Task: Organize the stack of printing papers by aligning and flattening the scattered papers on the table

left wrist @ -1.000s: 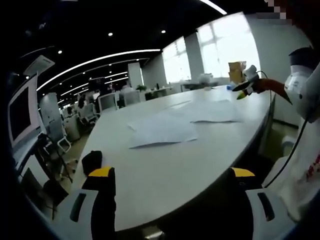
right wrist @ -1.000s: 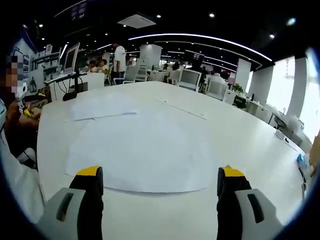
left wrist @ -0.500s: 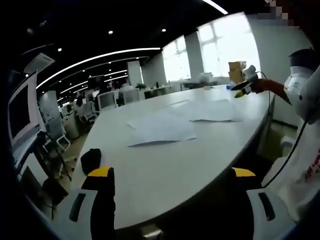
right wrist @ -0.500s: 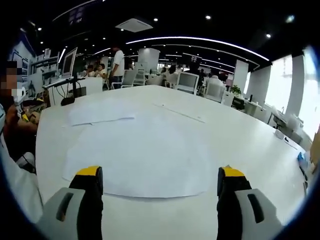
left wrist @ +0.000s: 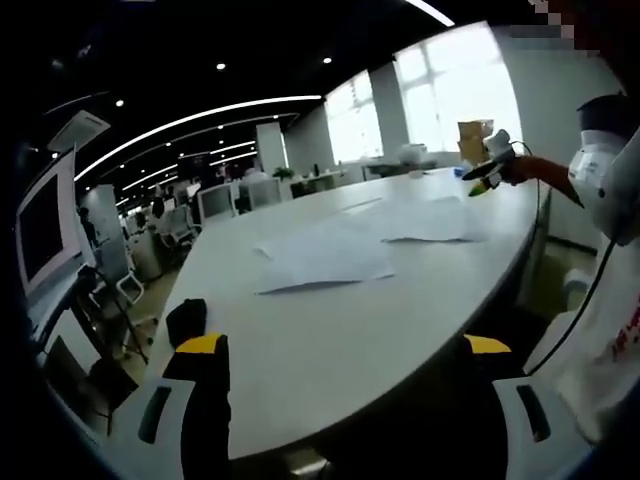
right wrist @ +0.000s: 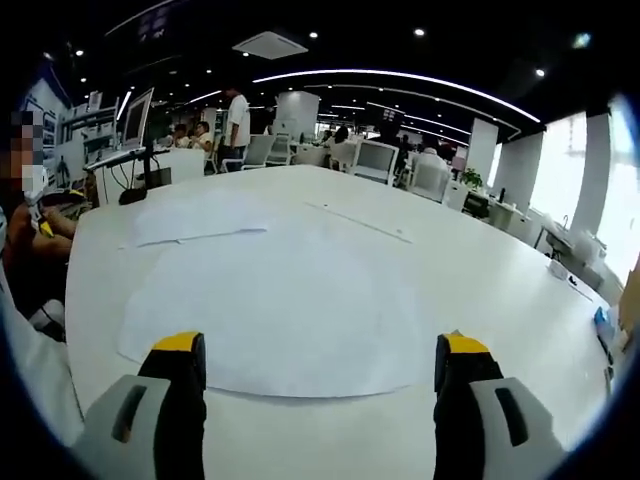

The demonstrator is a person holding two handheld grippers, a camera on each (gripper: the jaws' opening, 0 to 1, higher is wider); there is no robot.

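Barely anything has shifted over the last second: both views drift only slightly, and the sheets lie just where they did on the table (left wrist: 330,330). From the left gripper view, the left gripper (left wrist: 345,375) hangs at the near edge of the big white table, its yellow-tipped black jaws spread wide with nothing between them. Out on the tabletop, a loose sheet of paper (left wrist: 320,262) lies flat towards the middle, and a second sheet (left wrist: 425,222) lies farther along towards the windows, the two near each other but not lined up. At the upper right of that view the right gripper (left wrist: 485,178) is held above the far edge of the table in a person's white sleeve (left wrist: 605,180), with a brown cardboard box (left wrist: 473,140) beyond it near the windows. Over to the right gripper view: the right gripper (right wrist: 318,375) is also parted wide and holds nothing, poised over the near edge of a large sheet (right wrist: 270,310) that spreads flat just beyond its tips. A smaller sheet (right wrist: 195,220) lies past it to the left, askew and apart from the large one. Behind the table (right wrist: 480,290), office chairs (right wrist: 375,160) and a monitor (right wrist: 140,115) line the room, and people stand in the background.
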